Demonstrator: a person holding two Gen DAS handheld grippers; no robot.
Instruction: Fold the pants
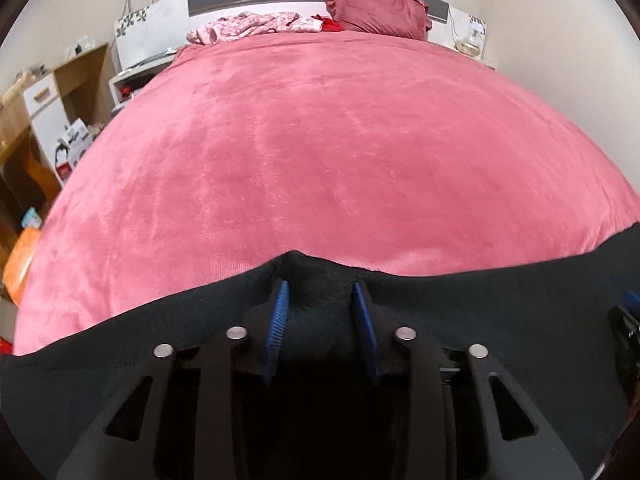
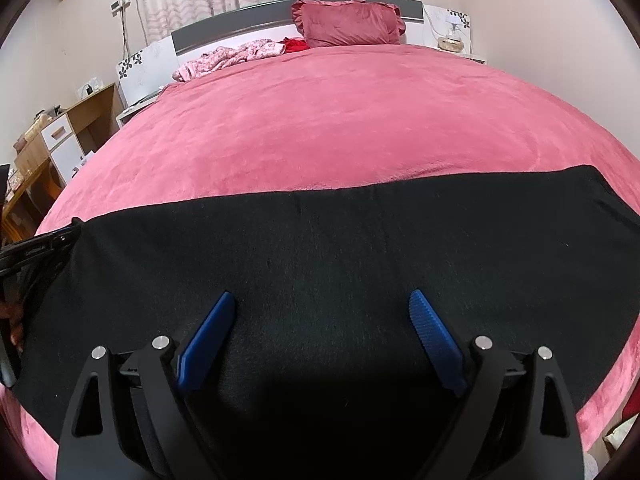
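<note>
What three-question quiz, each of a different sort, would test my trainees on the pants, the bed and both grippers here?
1. True or false: the left gripper pinches the black pants.
2. The right gripper is: A open above the pants, B shut on the pants, C holding the pillow.
3. Fill in: the pants lie on a ____ bedspread.

Key: 1 true; 2 A; 3 pink.
</note>
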